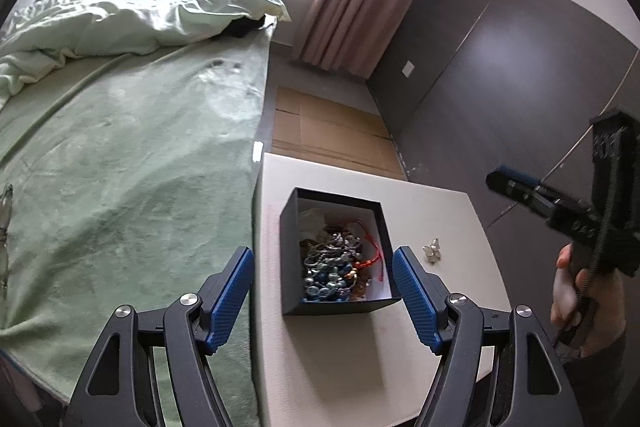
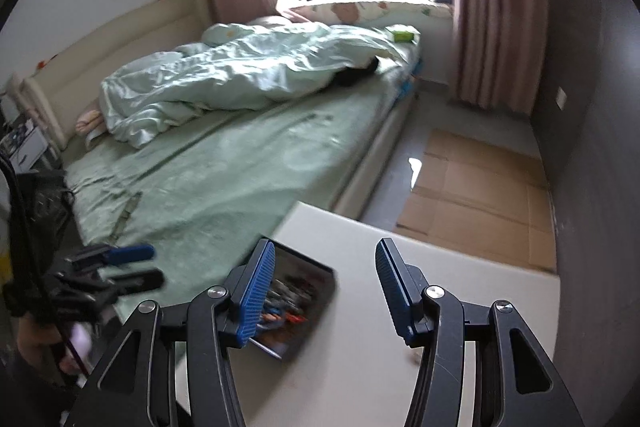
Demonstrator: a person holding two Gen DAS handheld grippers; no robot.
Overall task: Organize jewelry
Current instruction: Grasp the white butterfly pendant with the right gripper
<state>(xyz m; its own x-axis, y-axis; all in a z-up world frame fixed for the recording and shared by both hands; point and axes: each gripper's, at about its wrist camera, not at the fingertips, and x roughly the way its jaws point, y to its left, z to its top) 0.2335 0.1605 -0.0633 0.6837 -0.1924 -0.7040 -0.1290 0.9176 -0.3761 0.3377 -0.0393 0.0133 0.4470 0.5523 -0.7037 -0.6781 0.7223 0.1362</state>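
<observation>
Leftmost, the mint-green bed (image 1: 132, 147) runs alongside the pale square bench (image 1: 340, 355), which keeps my work within reach. My left gripper (image 1: 323, 301) hangs with jaws apart astride the open black cardboard box (image 1: 340, 255), touching nothing, ready to steady it I judge. Tangled blue and red bead jewelry (image 1: 340, 267) fills the box, while a small silvery butterfly piece (image 1: 432, 251) lies loose just beside it, apparently awaiting sorting. My right gripper (image 2: 326, 293) hangs over the bench, jaws apart and empty
</observation>
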